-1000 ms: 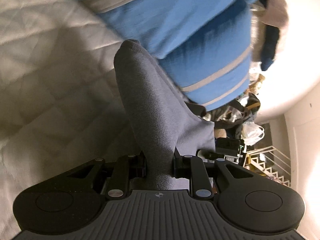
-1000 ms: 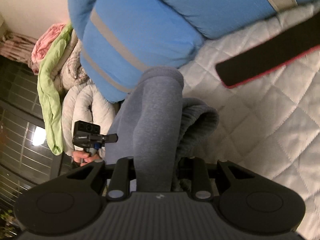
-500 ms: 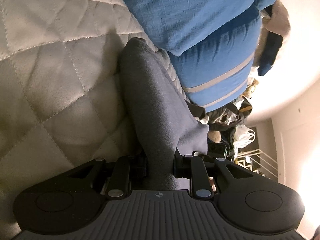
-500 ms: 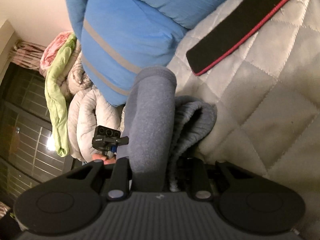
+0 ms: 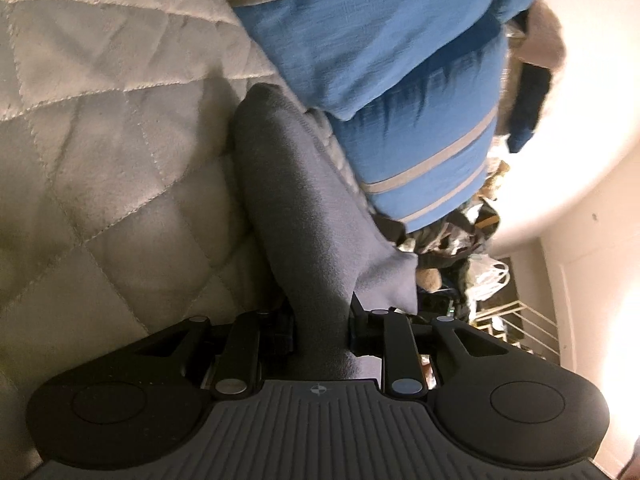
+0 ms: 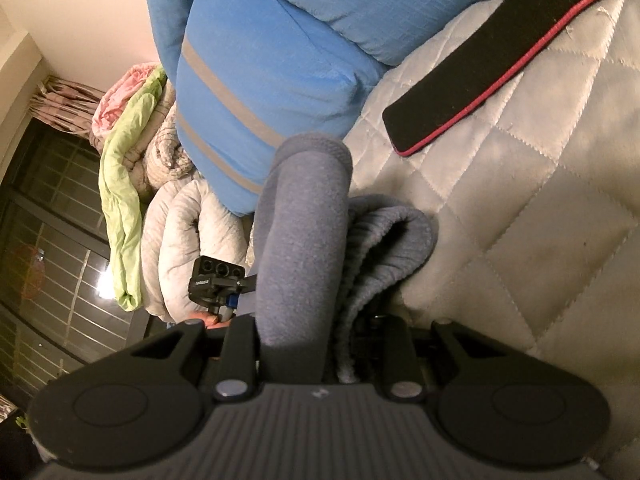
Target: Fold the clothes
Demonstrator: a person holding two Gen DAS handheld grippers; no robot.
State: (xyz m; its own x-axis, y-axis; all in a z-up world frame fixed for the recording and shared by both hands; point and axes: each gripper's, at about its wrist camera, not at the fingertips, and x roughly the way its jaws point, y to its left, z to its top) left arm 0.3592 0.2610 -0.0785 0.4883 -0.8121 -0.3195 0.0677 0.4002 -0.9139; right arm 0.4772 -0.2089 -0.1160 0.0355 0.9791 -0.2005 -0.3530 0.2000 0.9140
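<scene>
The quilted bed [image 5: 100, 168] carries a blue pillow [image 5: 380, 60]. Beside the pillow lies the grey garment [image 5: 296, 216]. The left gripper [image 5: 322, 320] clamps one fold. The right gripper [image 6: 320, 336] jaws have just been opening, the garment between them.

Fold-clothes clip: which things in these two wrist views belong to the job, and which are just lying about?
Part of the job:
- grey fleece garment, its ribbed edge bunched beside it
- left hand-held gripper, shut on the garment
- right hand-held gripper, jaws just opening, garment between them

Just lying about:
- blue striped pillows
- black red-edged strip
- rolled quilts
- quilted bedspread
</scene>
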